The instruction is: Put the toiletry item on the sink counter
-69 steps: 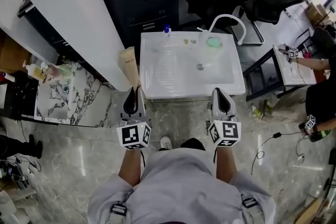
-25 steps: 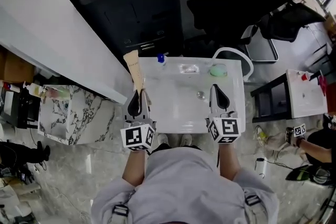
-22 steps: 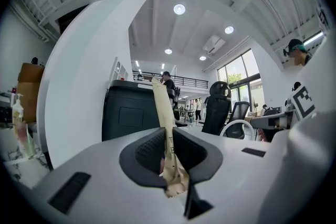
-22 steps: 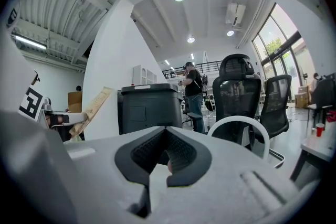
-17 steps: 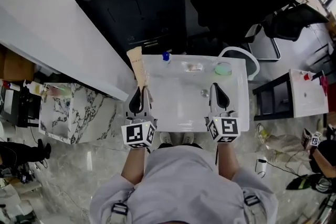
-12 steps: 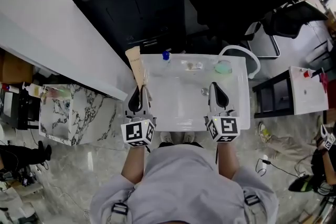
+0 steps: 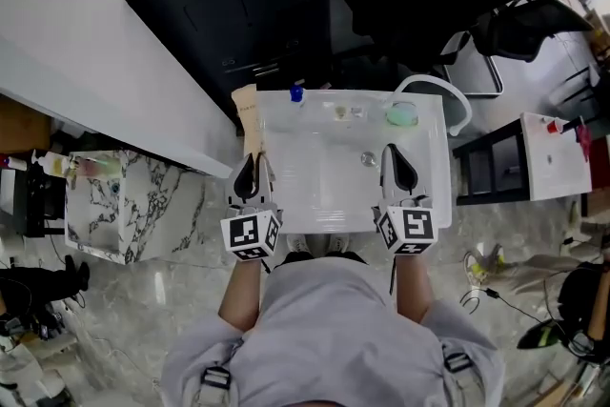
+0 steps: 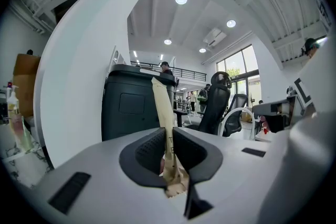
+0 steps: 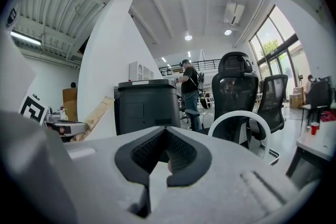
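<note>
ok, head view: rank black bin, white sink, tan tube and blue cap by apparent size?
Largest to smallest:
1. black bin
2. white sink
3. tan tube
4. blue cap
The bin and sink tops may lie at different depths, so their true order is unsure.

- Sink (image 7: 324, 200): under and ahead of both grippers.
- Left gripper (image 7: 250, 163): over sink's left edge. Right gripper (image 7: 393, 153): over basin, toward right side.
- Tube (image 7: 248, 114): between left gripper's jaws, sticking forward past tips.
- Drain (image 7: 368, 159): just left of right gripper's tip.
- Small bottle (image 7: 296, 93): on back rim, ahead-right of left gripper.
- Dish (image 7: 401, 114): on back rim, ahead of right gripper.
- Faucet (image 7: 440, 96): right of dish.
- Bin (image 7: 238, 5): beyond sink.
- Partition wall (image 7: 86, 52), marble slab (image 7: 95, 205): left of left gripper.
- Side table (image 7: 553, 152): well right of right gripper.
</note>
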Demonstrator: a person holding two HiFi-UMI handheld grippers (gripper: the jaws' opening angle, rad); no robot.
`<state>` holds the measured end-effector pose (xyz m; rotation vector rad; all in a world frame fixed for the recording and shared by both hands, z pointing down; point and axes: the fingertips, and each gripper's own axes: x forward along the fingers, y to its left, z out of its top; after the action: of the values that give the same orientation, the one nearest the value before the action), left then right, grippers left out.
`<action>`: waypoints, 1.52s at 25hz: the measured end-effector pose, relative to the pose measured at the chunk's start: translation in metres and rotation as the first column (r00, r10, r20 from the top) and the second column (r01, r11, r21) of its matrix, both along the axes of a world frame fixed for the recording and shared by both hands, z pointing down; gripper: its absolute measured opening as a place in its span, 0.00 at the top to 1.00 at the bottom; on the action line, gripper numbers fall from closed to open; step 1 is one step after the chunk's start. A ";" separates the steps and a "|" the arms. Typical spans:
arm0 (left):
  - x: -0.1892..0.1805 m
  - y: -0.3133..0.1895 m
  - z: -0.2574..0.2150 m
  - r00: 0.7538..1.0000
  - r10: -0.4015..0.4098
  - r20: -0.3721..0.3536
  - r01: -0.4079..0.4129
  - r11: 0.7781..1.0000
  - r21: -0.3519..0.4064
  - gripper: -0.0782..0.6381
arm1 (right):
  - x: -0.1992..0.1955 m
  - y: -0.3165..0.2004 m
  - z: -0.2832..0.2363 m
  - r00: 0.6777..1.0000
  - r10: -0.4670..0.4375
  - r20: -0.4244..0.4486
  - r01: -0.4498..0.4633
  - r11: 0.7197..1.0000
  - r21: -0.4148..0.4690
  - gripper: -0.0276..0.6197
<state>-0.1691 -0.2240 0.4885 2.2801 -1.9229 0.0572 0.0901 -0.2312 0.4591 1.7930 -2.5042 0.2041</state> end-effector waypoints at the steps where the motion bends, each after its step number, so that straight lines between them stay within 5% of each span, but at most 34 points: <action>1: 0.000 -0.001 0.002 1.000 0.001 0.001 -0.001 1.000 -0.005 0.83 | 0.000 0.000 0.001 1.000 0.000 -0.001 0.000 1.000 -0.001 0.96; 38: -0.005 -0.014 0.088 0.998 0.034 0.057 -0.021 0.978 -0.208 0.83 | -0.009 -0.013 -0.002 1.000 0.009 0.006 -0.009 1.000 0.006 0.96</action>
<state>-0.1739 -0.2376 0.5769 2.1907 -1.8175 0.3184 0.0811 -0.2440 0.4568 1.8087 -2.5044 0.2023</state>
